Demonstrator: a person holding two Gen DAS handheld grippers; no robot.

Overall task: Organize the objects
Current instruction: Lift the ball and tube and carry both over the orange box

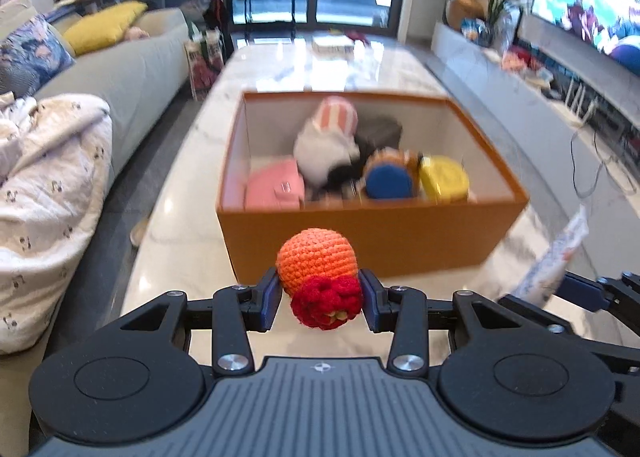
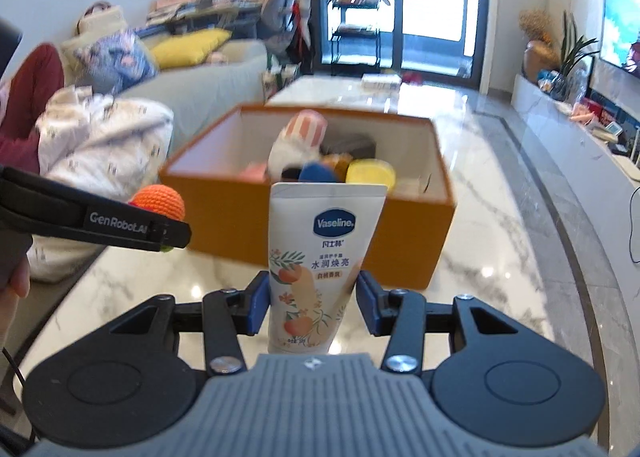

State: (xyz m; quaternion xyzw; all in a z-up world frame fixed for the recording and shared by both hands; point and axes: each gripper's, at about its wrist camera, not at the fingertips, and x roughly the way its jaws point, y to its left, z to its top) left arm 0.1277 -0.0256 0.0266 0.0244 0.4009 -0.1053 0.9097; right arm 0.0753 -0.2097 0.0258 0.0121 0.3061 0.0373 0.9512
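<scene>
Left wrist view: left gripper [image 1: 320, 299] clamps the soft, light crochet toy [image 1: 318, 281] near the orange box [image 1: 360, 233]; right gripper [image 2: 314, 303] pinches the squashy, slick Vaseline tube [image 2: 320, 257] mid-body, sensibly.

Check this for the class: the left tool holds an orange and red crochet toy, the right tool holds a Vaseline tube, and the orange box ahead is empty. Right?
One slip: the orange box is not empty. The left wrist view shows several items inside, among them a pink case. The left tool does hold the crochet toy, and the right tool the Vaseline tube.
</scene>
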